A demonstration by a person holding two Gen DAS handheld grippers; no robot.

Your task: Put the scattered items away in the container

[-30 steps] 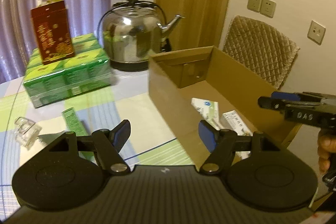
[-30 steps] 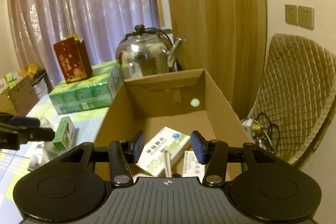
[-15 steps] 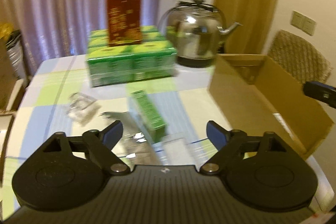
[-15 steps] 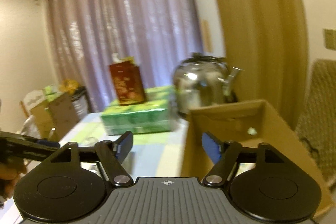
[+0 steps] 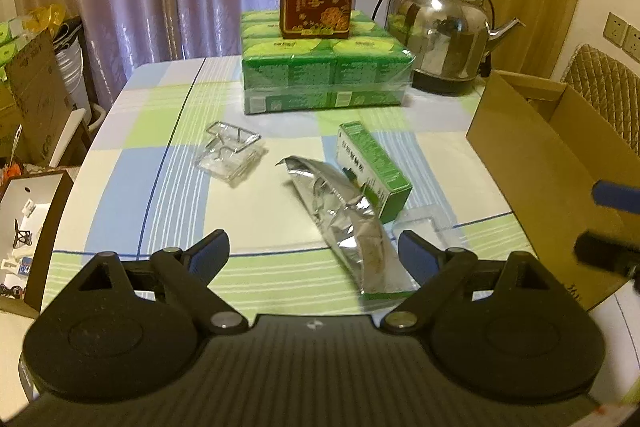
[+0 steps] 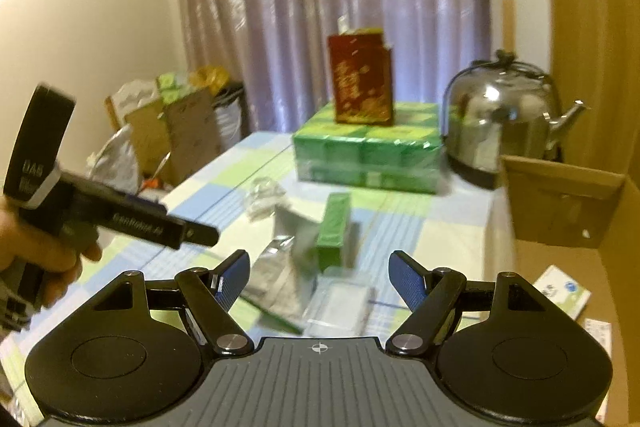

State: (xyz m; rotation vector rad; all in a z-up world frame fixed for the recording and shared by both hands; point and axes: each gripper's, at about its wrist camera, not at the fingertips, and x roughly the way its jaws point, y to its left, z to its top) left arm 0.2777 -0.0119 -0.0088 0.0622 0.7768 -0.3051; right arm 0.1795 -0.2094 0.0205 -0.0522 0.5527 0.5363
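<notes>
We look along the left gripper (image 5: 314, 251), its jaws spread wide and empty, low in the frame over a checked tabletop (image 5: 160, 163). Just beyond it, at centre, lie a crumpled foil pouch (image 5: 344, 215) and a green box (image 5: 372, 167) touching its right side. A clear plastic tray (image 5: 230, 157) sits apart to the left, and what may be another clear tray (image 5: 424, 223) lies right of the pouch. The open cardboard box (image 5: 536, 163) stands at the right edge.

In the right wrist view, which is blurred, the right gripper (image 6: 320, 275) is also wide and empty, above the same pouch and green box. White packets (image 6: 562, 291) lie inside the cardboard box at lower right. A hand (image 6: 36, 255) at the left edge holds the other gripper.
</notes>
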